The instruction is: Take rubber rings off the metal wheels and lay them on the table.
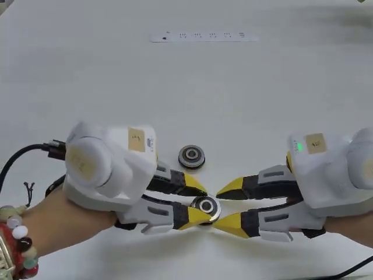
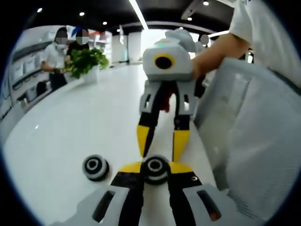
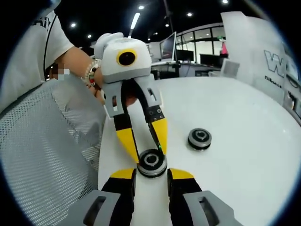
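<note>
The left tongs (image 1: pixel 201 203) are closed to the width of a metal wheel (image 1: pixel 206 206) and seem to pinch it by the rim, one yellow tip on each side. The right tongs (image 1: pixel 218 208) point at them nose to nose, jaws part-open and holding nothing. Their tips sit just off the wheel's opposite side and stand a little wider than it.

So the wheel lies straight ahead of the right tongs, almost within their gap. It is round and lies flat on the white worktop (image 1: pixel 262 116) with its bore facing up, so it has no long axis to line up with. Only its dark rubber ring (image 3: pixel 151 174) matters, and my guess is that the right tongs must catch that band.

There are two wheels. The second wheel (image 1: pixel 192 156) lies loose just beyond the tongs, nearer the left ones. Each wheel wears its ring, and no ring lies free.
</note>
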A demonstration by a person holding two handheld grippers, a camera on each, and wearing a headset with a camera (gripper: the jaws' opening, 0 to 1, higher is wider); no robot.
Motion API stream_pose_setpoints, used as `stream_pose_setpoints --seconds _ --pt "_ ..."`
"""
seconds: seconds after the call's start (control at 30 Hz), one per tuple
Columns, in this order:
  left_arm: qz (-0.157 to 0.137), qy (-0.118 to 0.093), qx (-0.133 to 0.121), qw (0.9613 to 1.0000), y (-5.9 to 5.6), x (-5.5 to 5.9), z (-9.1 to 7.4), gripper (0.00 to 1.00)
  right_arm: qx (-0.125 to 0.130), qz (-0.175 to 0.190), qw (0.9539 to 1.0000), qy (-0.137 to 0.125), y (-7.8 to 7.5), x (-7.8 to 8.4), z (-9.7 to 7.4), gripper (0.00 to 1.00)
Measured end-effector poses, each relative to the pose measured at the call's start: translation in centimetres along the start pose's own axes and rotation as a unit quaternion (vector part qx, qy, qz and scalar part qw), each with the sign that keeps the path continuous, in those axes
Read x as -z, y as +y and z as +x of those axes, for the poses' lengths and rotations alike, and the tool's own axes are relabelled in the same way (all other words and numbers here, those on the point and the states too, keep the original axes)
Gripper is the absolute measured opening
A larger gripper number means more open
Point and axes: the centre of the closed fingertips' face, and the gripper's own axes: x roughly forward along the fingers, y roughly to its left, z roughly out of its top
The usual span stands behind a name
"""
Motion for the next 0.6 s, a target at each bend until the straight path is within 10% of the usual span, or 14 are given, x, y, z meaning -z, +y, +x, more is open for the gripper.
stream_pose_setpoints --seconds 0.6 --pt "0.000 -0.011 -0.009 0.9999 -0.24 -0.21 0.00 0.15 0.014 -0.035 0.9993 -0.001 -0.11 -0.23 0.29 0.23"
